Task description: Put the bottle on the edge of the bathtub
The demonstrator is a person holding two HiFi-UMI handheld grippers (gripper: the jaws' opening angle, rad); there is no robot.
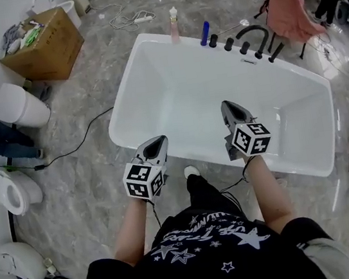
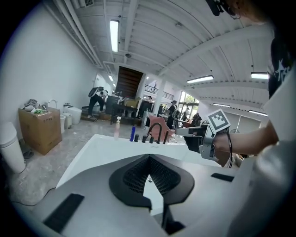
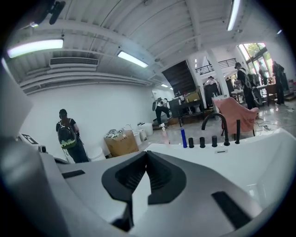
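Our left gripper (image 1: 156, 146), right gripper (image 1: 229, 111): jaws pressed together, empty | bottle (image 1: 174, 25) upright on bathtub (image 1: 128, 90) rim, top centre | right nearer, we judge

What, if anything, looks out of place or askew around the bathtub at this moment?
Nothing looks spilled or damaged. The pink bottle and blue bottle stand upright on the far rim of the bathtub beside the black taps. Only a loose white cable lies tangled on the floor beyond it.
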